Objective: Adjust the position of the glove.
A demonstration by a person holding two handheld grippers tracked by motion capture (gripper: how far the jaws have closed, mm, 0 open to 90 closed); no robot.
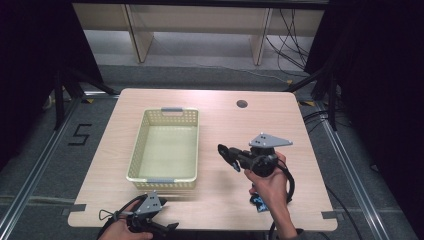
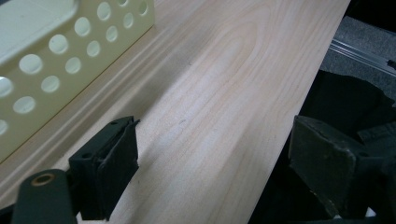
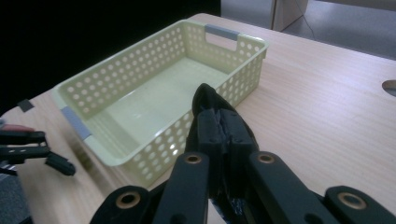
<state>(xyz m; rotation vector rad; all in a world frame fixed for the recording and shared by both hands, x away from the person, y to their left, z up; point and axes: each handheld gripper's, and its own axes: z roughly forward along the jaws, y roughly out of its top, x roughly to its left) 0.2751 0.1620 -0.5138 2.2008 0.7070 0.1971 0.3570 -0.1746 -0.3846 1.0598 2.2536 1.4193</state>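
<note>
A pale wooden table carried an empty cream perforated basket. The right gripper was clamped on a thin black packet; the left gripper stood wide, empty.

The dark, thin object clamped between the closed fingers of the right gripper is largely covered by the pads; what it is cannot be told. A small blue-and-black item on the pale wooden surface is partly hidden behind the right hand, below those fingers. The pale yellow perforated plastic basket is cut off by the left gripper view's upper left edge, beyond the left gripper.
</note>
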